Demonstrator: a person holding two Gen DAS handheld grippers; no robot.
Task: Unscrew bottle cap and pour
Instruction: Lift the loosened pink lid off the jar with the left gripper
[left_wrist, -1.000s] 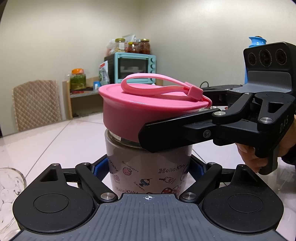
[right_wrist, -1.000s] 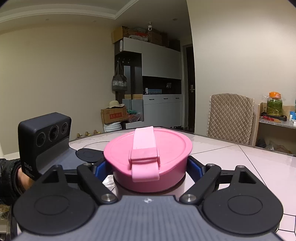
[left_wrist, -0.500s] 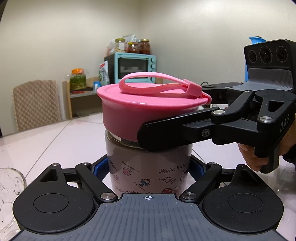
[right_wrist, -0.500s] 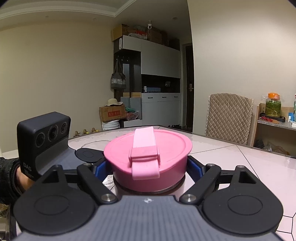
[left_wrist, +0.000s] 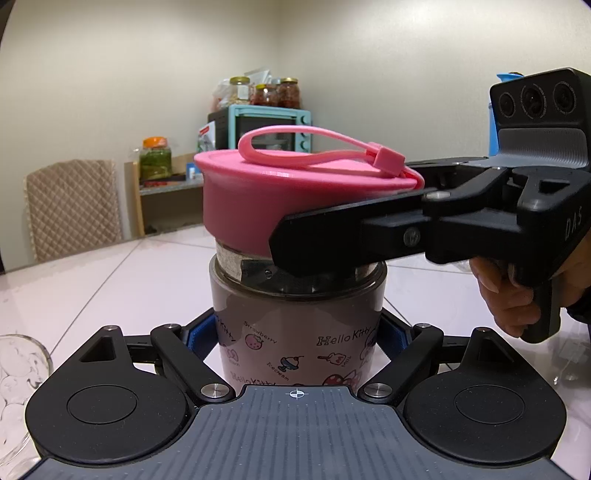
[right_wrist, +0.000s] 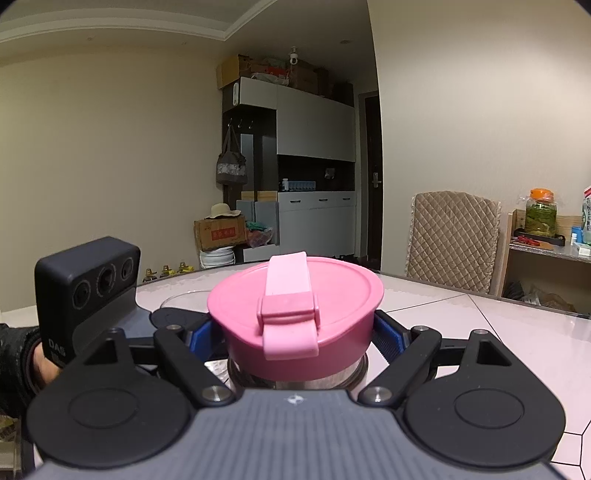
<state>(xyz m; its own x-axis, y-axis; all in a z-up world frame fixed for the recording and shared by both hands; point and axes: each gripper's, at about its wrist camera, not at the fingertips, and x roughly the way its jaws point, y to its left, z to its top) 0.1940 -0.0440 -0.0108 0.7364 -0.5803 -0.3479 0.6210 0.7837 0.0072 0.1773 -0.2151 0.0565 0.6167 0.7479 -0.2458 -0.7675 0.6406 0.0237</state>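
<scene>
A bottle (left_wrist: 295, 332) with a cartoon print stands on the white table (left_wrist: 110, 288). My left gripper (left_wrist: 295, 334) is shut on its body, blue pads on both sides. The pink cap (left_wrist: 251, 199) with a carry strap sits tilted above the bare threaded neck (left_wrist: 229, 258). My right gripper (right_wrist: 295, 332) is shut on that cap; its near finger (left_wrist: 351, 232) reaches in from the right across the cap's lower edge. In the right wrist view the cap (right_wrist: 295, 306) fills the space between the pads, with the neck (right_wrist: 295, 378) just below it.
A clear glass (left_wrist: 18, 373) stands at the lower left on the table. A person's hand (left_wrist: 509, 295) holds the right gripper's handle. A quilted chair (left_wrist: 74, 206) and a shelf with jars and a small oven (left_wrist: 269, 125) stand behind the table.
The cap has risen off the bottle and tilted, and the threaded neck now shows beneath it. The bottle and left gripper have stayed put.
</scene>
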